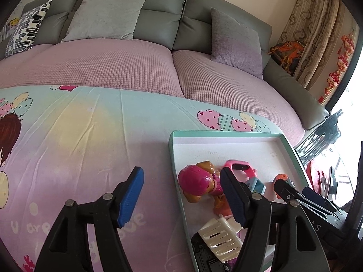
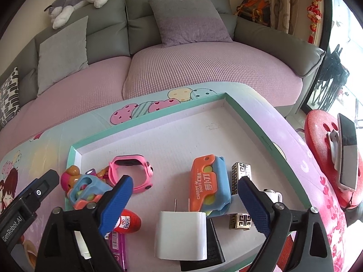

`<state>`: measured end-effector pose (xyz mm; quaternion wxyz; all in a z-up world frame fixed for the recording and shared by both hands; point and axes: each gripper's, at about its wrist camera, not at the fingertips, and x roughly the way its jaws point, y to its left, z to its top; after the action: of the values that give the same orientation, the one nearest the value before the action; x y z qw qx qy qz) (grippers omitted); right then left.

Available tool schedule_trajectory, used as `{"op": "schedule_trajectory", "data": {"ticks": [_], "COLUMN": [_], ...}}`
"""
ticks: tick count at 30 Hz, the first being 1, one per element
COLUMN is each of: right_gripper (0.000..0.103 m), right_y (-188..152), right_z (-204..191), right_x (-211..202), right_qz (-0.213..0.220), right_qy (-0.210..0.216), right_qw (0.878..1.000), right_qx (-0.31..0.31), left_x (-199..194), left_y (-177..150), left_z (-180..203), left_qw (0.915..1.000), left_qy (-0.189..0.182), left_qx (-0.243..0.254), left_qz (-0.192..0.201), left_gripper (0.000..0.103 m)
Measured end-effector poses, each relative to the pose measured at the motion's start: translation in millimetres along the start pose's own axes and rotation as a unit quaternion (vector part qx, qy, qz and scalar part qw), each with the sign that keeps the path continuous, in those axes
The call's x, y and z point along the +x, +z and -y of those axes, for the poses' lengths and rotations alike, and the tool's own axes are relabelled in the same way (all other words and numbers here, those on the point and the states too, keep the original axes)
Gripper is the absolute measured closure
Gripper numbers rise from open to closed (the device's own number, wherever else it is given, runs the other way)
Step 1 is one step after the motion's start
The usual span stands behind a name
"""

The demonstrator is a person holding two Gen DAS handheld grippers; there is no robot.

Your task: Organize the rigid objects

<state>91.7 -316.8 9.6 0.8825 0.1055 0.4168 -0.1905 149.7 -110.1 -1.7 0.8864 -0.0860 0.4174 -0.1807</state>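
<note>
White charger sits right under right gripper, between spread jaws, pads not touching; prongs point away, twd box middle. Right hand nearer. Left gripper also spread, empty, straddling tray left rim by toy pup. Far half of tray bare = room; near half crowded: orange knife toy, pink watch.

In the left wrist view the right finger of the left gripper covers the body of the pink toy dog and part of the pink watch; a black item at the tray's near end runs off the bottom edge, unidentifiable; in the right wrist view the white plug hides most of a black object; the purple pen is cut by the bottom edge; the print on the red cap is too small to read.
</note>
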Motion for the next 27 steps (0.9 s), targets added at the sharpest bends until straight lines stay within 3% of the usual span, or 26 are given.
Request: {"op": "schedule_trajectory", "data": {"ticks": [3,9,19,27], "right_gripper": [0.000,0.000,0.000,0.000], "right_y": [-0.1,-1.0,-0.1,-1.0], "right_z": [0.6,0.1,-2.7,-4.4], "right_x": [-0.4,1.6,-2.8,-22.4], "right_qz": [0.003,0.001,0.007,0.025], "right_qy": [0.001,-0.001,0.000,0.007], "right_qw": [1.000,1.000,1.000,1.000], "right_qx": [0.001,-0.001,-0.002,-0.002], "left_x": [2.3,7.5,1.3,-16.1], "left_y": [0.3,-0.8,-0.5,-4.9], "left_z": [-4.6,-16.7,-28.0,-31.4], "left_qw": [0.9999,0.9985,0.9955,0.9939], "left_qy": [0.014,0.052,0.088,0.098], "left_qx": [-0.004,-0.016,-0.029,-0.037], "left_qz": [-0.001,-0.008,0.016,0.035], "left_gripper": [0.016,0.008,0.007,0.007]}}
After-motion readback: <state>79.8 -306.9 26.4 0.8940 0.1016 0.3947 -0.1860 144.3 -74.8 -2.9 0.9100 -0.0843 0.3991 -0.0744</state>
